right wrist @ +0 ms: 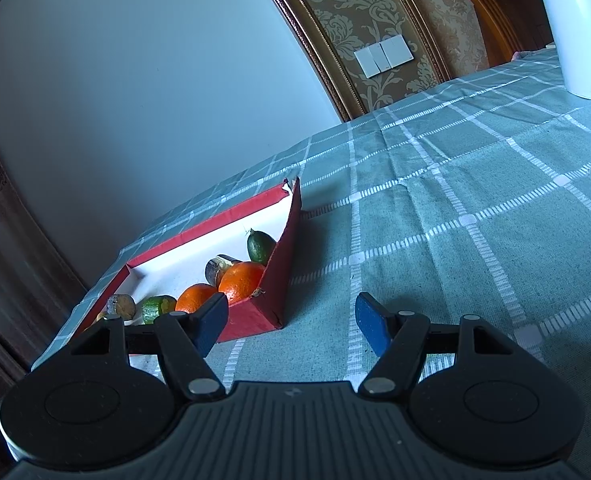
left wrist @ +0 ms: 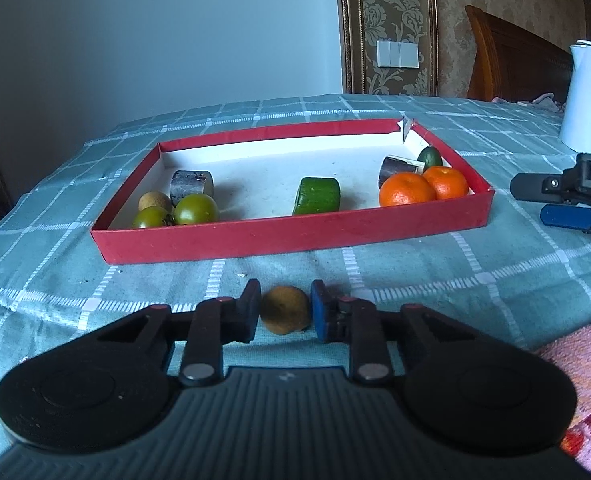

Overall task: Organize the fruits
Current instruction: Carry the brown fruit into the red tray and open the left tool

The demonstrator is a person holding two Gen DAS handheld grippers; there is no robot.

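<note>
Left gripper (left wrist: 285, 311) pinching small round brown fruit (left wrist: 285, 309), lower centre; right gripper (right wrist: 291, 326) spread, empty.

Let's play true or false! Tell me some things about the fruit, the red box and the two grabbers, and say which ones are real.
1. The left gripper is closed on a small brown fruit. True.
2. That brown fruit is inside the red box. False: it sits on the checked tablecloth, in front of the box.
3. Two oranges lie together at the right end of the box. True.
4. The right gripper is holding an orange. False: its jaws are open with nothing between them.
5. Two green tomatoes lie at the left end of the box. True.
</note>
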